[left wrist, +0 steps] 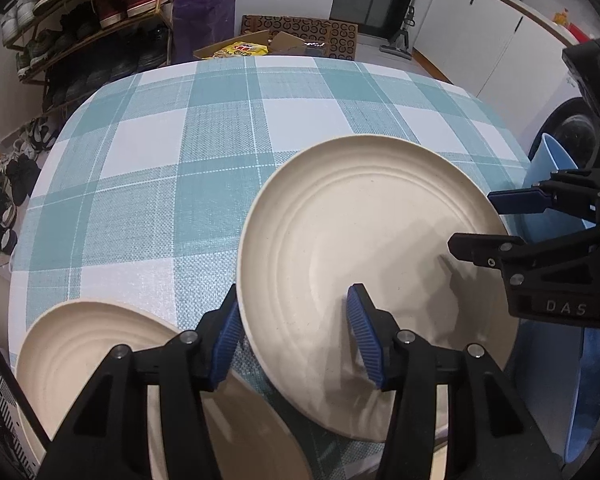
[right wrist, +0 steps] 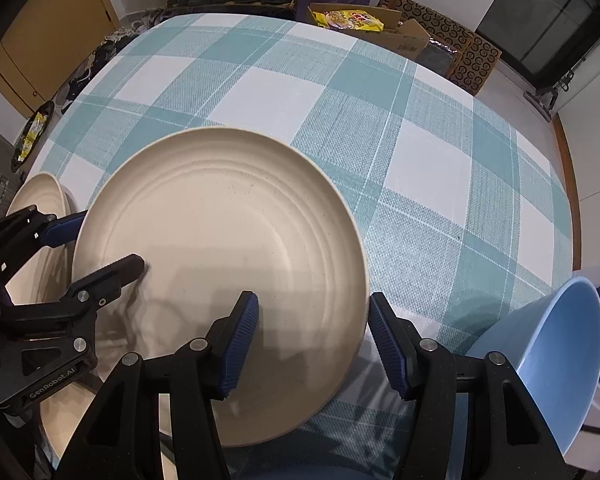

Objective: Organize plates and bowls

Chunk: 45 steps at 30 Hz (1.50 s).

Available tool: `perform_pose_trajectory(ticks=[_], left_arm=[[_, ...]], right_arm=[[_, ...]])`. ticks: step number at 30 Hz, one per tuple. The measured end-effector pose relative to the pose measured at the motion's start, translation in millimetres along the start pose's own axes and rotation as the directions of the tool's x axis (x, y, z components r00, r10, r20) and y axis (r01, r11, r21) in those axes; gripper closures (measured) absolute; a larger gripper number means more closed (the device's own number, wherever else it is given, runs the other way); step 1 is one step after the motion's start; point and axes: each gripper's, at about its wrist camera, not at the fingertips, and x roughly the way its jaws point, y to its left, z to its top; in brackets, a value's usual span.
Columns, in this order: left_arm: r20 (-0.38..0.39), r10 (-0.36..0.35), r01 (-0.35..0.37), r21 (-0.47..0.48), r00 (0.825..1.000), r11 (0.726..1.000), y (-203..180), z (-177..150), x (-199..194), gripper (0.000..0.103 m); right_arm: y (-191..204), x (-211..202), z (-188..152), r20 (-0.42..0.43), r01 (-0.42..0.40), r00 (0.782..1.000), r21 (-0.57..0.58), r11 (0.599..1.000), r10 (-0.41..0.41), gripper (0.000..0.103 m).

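A large cream plate (left wrist: 360, 232) (right wrist: 220, 232) lies on the checked tablecloth (left wrist: 180, 160) in front of both grippers. My left gripper (left wrist: 295, 312) (right wrist: 109, 241) straddles the plate's left rim, one blue pad outside the edge and one over the plate's inside. At the opposite rim my right gripper (right wrist: 313, 309) (left wrist: 476, 222) stands the same way. Gaps show between pads and rim on both, so both are open. A second cream plate (left wrist: 92, 344) (right wrist: 40, 200) lies to the left, partly behind my left gripper's fingers. A light blue bowl (right wrist: 560, 360) (left wrist: 552, 184) stands tilted at the right table edge.
Bare tablecloth (right wrist: 420, 140) stretches beyond the plates to the far edge. Behind the table stand a shoe rack (left wrist: 80, 20), a purple bag (left wrist: 204, 8) and cardboard boxes (left wrist: 300, 36) on the floor. White cabinets (left wrist: 480, 28) line the right side.
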Motion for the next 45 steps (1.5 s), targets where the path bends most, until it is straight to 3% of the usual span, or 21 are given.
perform_pose_trajectory(ticks=[8, 15, 27, 35, 45], left_arm=[[-0.026, 0.018, -0.017, 0.042, 1.0, 0.999, -8, -7, -3, 0.051], [-0.016, -0.003, 0.003, 0.002, 1.0, 1.0, -3, -4, 0, 0.051], [-0.025, 0.032, -0.031, 0.039, 0.999, 0.999, -9, -7, 0, 0.051], [0.009, 0.036, -0.036, 0.005, 0.999, 0.999, -2, -6, -8, 0.06], [0.056, 0.028, -0.026, -0.029, 0.998, 0.999, 2, -4, -23, 0.061]], right_arm=[[2, 3, -7, -0.027, 0.009, 1.0, -0.021, 1.0, -0.009, 0.044], [1, 3, -8, -0.021, 0.0, 1.0, -0.011, 1.0, 0.0, 0.044], [4, 7, -11, -0.044, 0.005, 0.999, -0.022, 1.0, -0.006, 0.044], [-1, 1, -13, -0.006, 0.021, 1.0, -0.002, 1.0, -0.021, 0.063], [-5, -16, -13, 0.049, 0.004, 0.999, 0.033, 0.999, -0.006, 0.071]])
